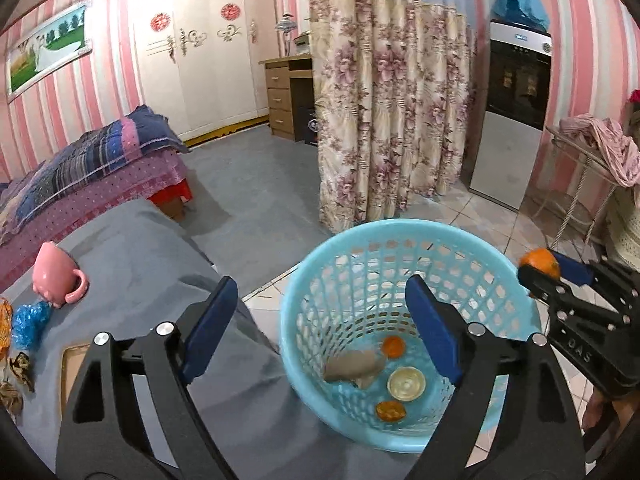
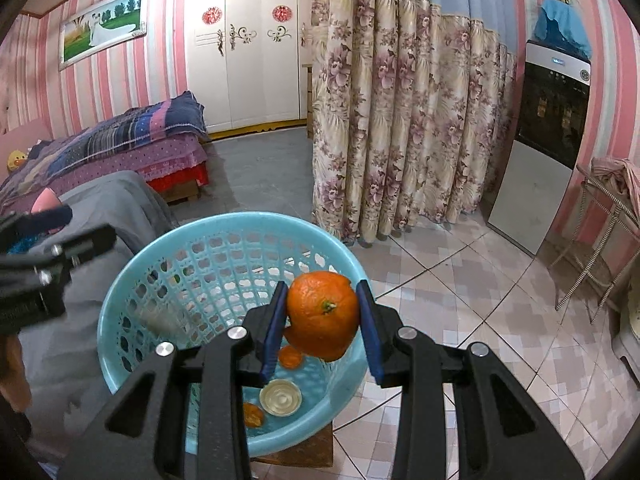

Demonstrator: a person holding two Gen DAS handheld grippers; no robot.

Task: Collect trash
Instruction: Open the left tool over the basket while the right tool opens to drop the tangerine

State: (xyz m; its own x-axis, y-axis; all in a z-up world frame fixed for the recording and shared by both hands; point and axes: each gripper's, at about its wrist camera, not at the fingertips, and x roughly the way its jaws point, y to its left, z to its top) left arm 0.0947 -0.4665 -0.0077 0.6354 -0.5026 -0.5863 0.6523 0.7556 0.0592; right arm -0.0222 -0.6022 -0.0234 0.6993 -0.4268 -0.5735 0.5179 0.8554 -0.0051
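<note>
Over the blue basket (image 2: pixel 120 320), right gripper (image 2: pixel 322 312) (tilted down) pinches orange peel (image 2: pixel 322 314); left gripper's (image 1: pixel 320 332) jaws spread.

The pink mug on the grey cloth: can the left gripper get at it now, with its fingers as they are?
Probably yes. The left gripper is open and holds nothing, and the pink mug lies on its side on the grey cloth with bare cloth between them. Only the blue wrapper lies close to it.

You can read raised letters "DAS" on the black body of the right gripper (image 1: pixel 538 276), at the near right. The appliance's (image 1: pixel 516 92) small blue label is too blurred.
</note>
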